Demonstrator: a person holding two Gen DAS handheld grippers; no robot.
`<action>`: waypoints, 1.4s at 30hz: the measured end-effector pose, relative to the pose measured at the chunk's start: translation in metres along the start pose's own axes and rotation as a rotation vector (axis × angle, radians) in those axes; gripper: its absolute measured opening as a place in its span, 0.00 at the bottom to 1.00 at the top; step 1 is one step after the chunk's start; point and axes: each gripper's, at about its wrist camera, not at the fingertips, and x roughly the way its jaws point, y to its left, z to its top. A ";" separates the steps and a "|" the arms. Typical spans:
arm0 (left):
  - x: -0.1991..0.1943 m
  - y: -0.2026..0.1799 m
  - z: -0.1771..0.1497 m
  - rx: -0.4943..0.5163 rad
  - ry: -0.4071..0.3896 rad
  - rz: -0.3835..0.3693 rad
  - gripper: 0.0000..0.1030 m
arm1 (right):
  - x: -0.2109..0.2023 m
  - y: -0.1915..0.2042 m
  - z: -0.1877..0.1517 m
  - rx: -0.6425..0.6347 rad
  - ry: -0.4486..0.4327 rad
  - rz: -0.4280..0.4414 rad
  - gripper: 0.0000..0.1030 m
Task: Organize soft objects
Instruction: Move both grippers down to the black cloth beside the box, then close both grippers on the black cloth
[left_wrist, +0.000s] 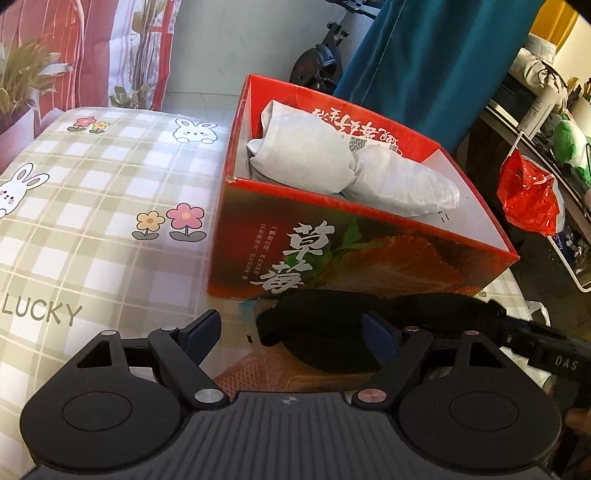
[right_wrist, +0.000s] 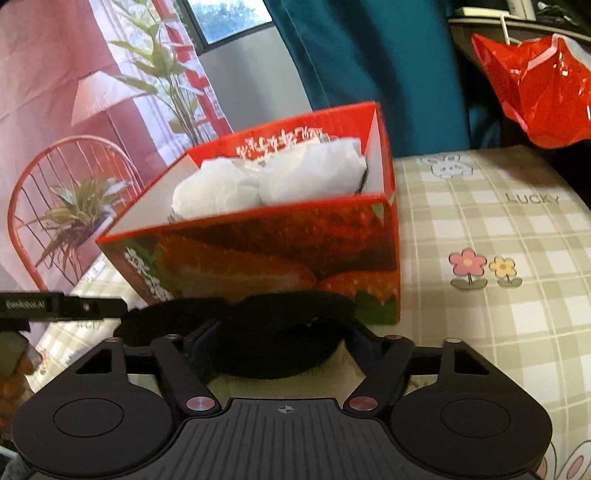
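A black sock (left_wrist: 325, 332) lies on the bedsheet (left_wrist: 92, 192) just near of the red box (left_wrist: 369, 254), where white socks (left_wrist: 306, 155) are already stowed. It is straddled by the left gripper (left_wrist: 295, 332) and right gripper (right_wrist: 280, 343), jaws apart; whether the pads press it cannot be told.

You face a bed (left_wrist: 110, 192) under a checked sheet printed with rabbits and flowers. Behind it hangs a printed curtain (right_wrist: 74, 110) and a teal curtain (left_wrist: 424, 55). A window (right_wrist: 229, 18) lets daylight in. Far right, a cluttered shelf (left_wrist: 546, 122) carries a red bag (left_wrist: 528, 195).
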 end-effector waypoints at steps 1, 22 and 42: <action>0.001 0.000 0.000 -0.001 0.002 -0.001 0.81 | -0.001 0.000 0.001 -0.002 -0.010 0.002 0.51; 0.018 0.017 0.002 -0.128 0.065 -0.005 0.31 | 0.003 0.002 0.000 -0.046 0.003 -0.003 0.15; -0.080 -0.018 0.013 0.046 -0.198 0.034 0.12 | -0.044 0.047 0.022 -0.181 -0.151 0.088 0.09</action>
